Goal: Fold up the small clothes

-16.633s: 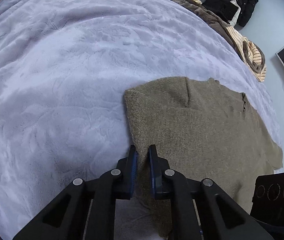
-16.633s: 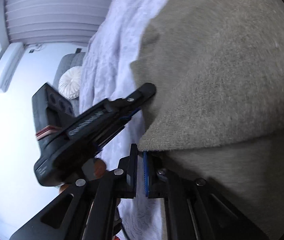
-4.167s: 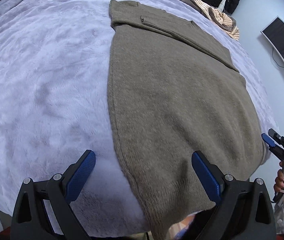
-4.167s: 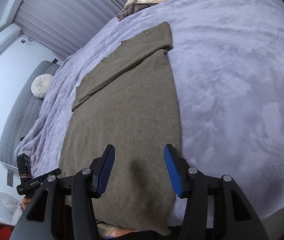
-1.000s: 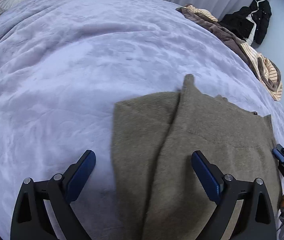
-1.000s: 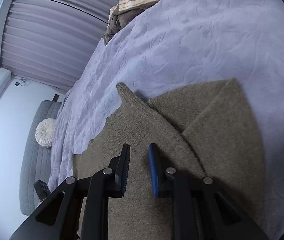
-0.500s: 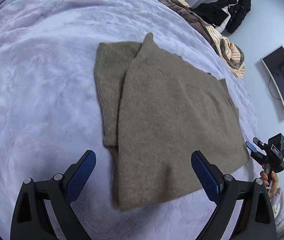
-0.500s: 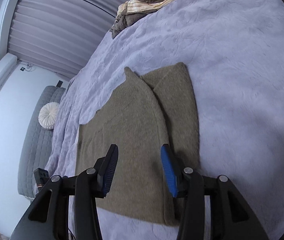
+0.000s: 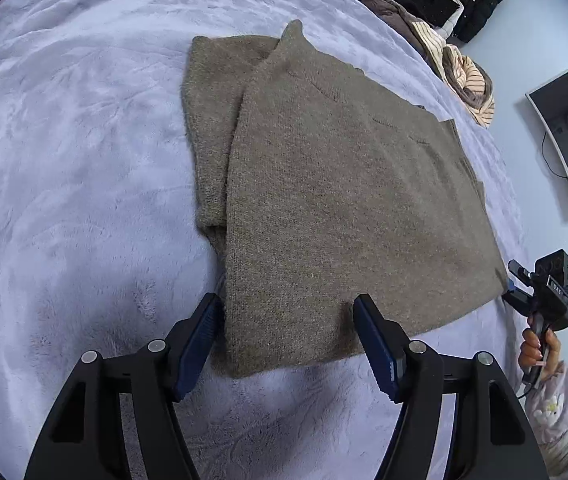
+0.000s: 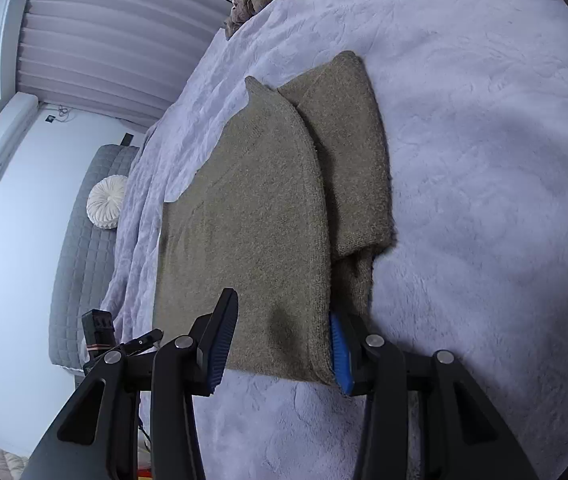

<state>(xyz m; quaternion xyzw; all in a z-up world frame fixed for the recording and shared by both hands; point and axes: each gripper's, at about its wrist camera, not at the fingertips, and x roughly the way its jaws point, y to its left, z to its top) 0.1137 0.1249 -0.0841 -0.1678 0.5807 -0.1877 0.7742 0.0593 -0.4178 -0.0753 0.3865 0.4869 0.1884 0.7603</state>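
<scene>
Both grippers spread apart over folded sweater on bed.
Olive knit sweater (image 9: 348, 184) lies folded mid-frame on the lavender bed (image 9: 64, 160), one layer overlapping another. Left gripper (image 9: 288, 344) straddles its near corner at lower centre, holding nothing. Right gripper (image 10: 284, 344), lower centre of its view, has jaws wide at the near edge, blue pad (image 10: 340, 356) beside the fold.

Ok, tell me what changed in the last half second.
Left gripper narrowed its opening and dropped toward the sweater's near edge; right gripper came down at the same edge too. Neither grips anything. Sweater stays folded on the blanket, unmoved.
</scene>
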